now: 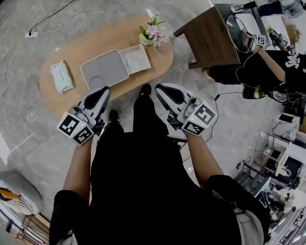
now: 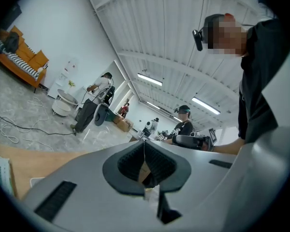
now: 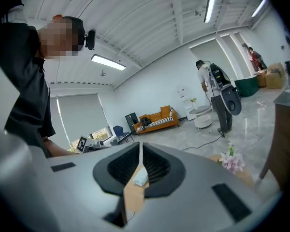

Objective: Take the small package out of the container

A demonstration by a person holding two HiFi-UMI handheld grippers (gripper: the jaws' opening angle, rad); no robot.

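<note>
Both left gripper and right gripper fingers together; whole container overhead alone.

I stand on a grey marbled floor, an oval wooden table before me and a dark brown table to its right. An orange sofa sits by the white far wall, under a ribbed ceiling with strip lights.
</note>
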